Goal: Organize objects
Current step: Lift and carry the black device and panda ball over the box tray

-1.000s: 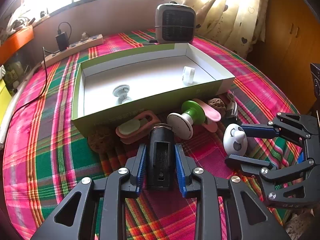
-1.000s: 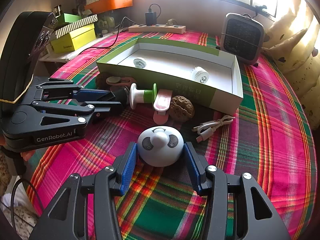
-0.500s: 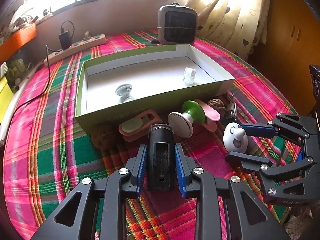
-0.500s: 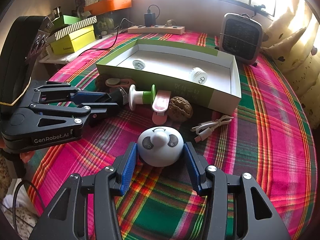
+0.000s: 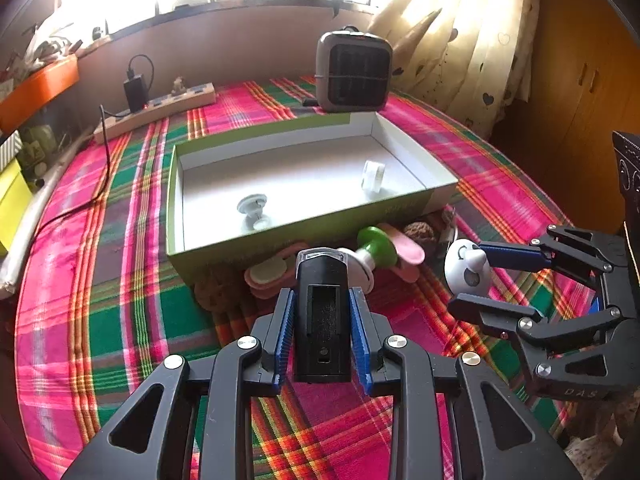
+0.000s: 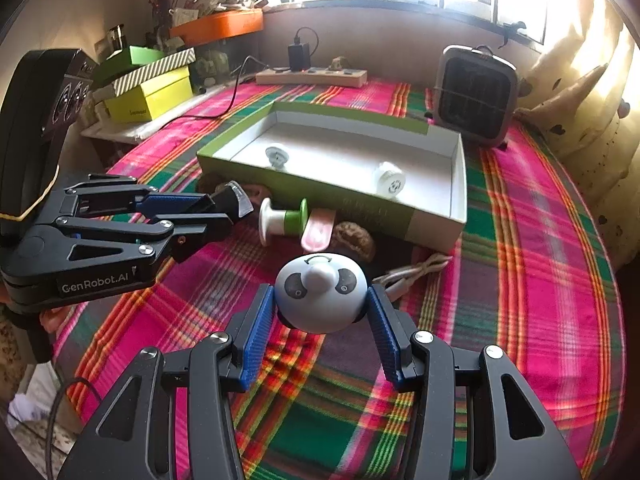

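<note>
1. In the left wrist view we see the left gripper [image 5: 323, 322] at lower centre, its blue pads clamped on a black rectangular device [image 5: 323, 312] that stands up between them.
2. In the right wrist view the right gripper [image 6: 321, 322] sits at lower centre, holding a white panda-faced dome [image 6: 321, 296] by its sides – the dome looks raised off the plaid cloth [image 6: 540, 280].
3. Just beyond the grippers, mid-frame, lie a white-and-green spool [image 6: 280, 220], a pink flat piece [image 6: 318, 232] and a brown walnut-like lump [image 6: 354, 236], all close against the front wall of the box; a white cable [image 6: 416, 272] lies to their right.
4. The open green box [image 6: 360, 204] fills the centre – inside it we see a white knob [image 6: 277, 156] at left and a white round cap [image 6: 389, 180] at right.
5. Behind the box, at upper right, stands a small heater [image 6: 476, 96]; a power strip [image 6: 312, 76] lies at upper centre.
</note>
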Tool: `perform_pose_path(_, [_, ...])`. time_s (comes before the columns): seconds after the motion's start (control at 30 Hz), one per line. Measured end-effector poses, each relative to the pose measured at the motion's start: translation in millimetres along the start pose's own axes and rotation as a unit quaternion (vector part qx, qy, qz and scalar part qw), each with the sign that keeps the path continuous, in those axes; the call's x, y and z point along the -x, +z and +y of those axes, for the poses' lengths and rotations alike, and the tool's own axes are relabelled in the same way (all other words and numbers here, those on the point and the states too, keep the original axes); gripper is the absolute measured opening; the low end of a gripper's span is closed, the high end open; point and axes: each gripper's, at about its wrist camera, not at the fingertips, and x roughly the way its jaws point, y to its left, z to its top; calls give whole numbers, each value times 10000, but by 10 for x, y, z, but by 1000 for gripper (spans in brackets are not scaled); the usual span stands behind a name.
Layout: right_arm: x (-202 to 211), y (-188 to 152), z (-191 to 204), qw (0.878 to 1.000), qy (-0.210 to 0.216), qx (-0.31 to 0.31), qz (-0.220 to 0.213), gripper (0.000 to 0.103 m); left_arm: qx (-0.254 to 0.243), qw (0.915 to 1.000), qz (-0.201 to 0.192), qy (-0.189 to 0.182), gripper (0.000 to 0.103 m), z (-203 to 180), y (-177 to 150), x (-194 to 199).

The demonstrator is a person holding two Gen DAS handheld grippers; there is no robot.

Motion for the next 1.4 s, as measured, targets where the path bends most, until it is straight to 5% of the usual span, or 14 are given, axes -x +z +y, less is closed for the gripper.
perform_pose_path(0.63, [45, 459, -330, 9991, -324, -61, -284, 49, 200, 9994, -169, 212, 25, 236, 424, -39])
perform_pose_path(1.4, [-678, 998, -697, 9987, -450, -205, 114, 49, 378, 9988, 45, 297, 25, 600, 868, -587])
